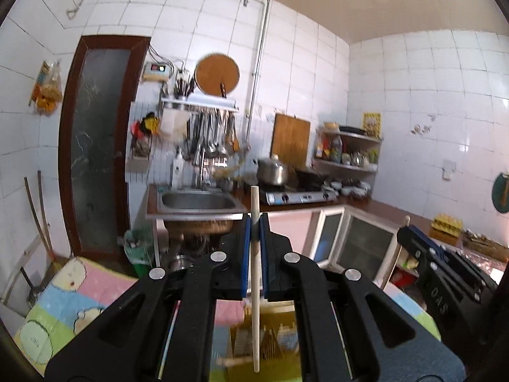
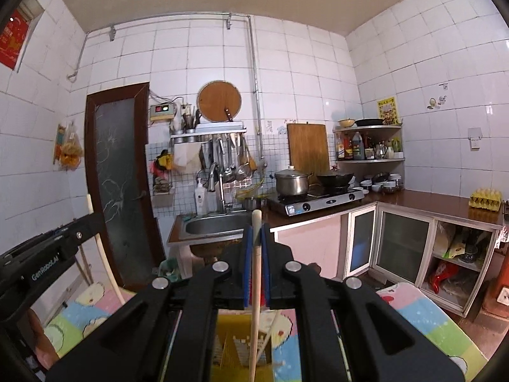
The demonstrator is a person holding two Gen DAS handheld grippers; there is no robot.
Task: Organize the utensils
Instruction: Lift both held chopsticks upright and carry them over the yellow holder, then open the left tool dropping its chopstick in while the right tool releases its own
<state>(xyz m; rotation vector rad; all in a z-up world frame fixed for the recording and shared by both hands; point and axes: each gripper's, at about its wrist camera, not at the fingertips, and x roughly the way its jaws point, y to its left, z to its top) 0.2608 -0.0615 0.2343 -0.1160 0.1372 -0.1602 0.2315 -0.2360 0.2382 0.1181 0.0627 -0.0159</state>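
Kitchen bkgd; L claw (image 1: 254, 222), R claw (image 2: 257, 232) each clamp upright chopstick (image 1: 255, 273)

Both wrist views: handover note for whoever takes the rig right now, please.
Left hand-held gripper: shut on a thin pale wooden chopstick, held upright.
Right hand-held gripper: shut on a pale round-tipped wooden stick, also upright.
Both are raised, pointing across the kitchen toward the steel sink.
Below them a yellow slotted utensil rack sits on the pastel cartoon-print mat.
Done: both sticks gripped.
Left: probably place each in its spot; I cannot tell which slot.
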